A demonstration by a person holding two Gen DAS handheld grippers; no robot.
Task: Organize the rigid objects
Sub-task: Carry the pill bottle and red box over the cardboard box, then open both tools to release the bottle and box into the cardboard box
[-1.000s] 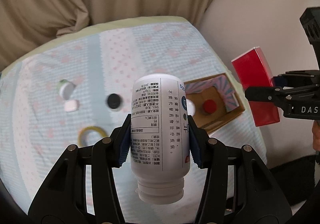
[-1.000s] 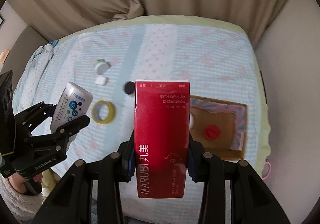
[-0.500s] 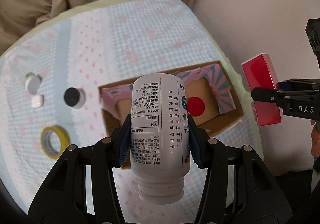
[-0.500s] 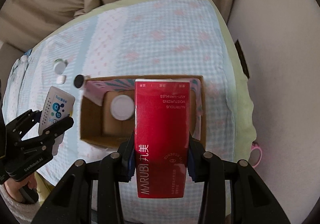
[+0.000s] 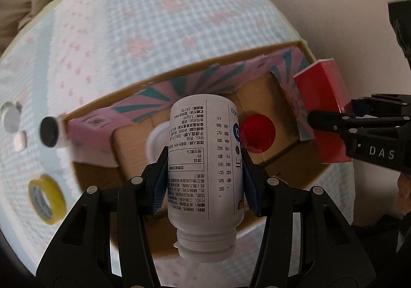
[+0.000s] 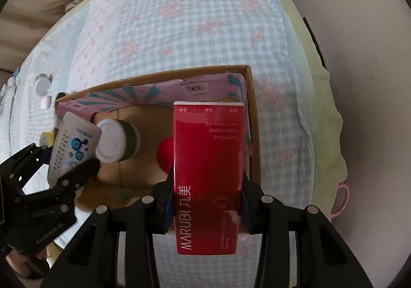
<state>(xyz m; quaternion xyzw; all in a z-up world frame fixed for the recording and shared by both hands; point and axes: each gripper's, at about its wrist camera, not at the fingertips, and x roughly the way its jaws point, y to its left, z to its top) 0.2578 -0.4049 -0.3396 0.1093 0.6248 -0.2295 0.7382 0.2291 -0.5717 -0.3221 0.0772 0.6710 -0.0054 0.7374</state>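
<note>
The cardboard box (image 6: 253,118) sits on the checked cloth (image 6: 179,31) near the table's right edge, its flaps folded in and showing a pink and teal pattern. It is where the loose things are being gathered, and two are already inside: a white-capped green jar (image 6: 117,140) lying toward the left and a round red piece (image 5: 258,132) on the floor of the box toward the right.

Two more are on the way in. The left gripper (image 5: 205,166) has its pads pressed on the sides of a white pill bottle (image 5: 205,159), held with the neck toward the camera and the base pointing down over the left half of the box. The right gripper (image 6: 206,191) is clamped just as firmly on a red carton (image 6: 208,167), which hangs upright above the right end of the box, close to its side wall. Neither thing appears to touch the box floor yet, though the views do not settle that.

Outside the box, on the cloth to its left, a yellow roll of tape (image 5: 46,200), a black cap (image 5: 48,131), a white cap (image 5: 11,121) and a small white block (image 5: 20,141) lie apart from each other.

By my reckoning the job is around half done: two stowed, two about to be set down, and four small pieces left to collect.
</note>
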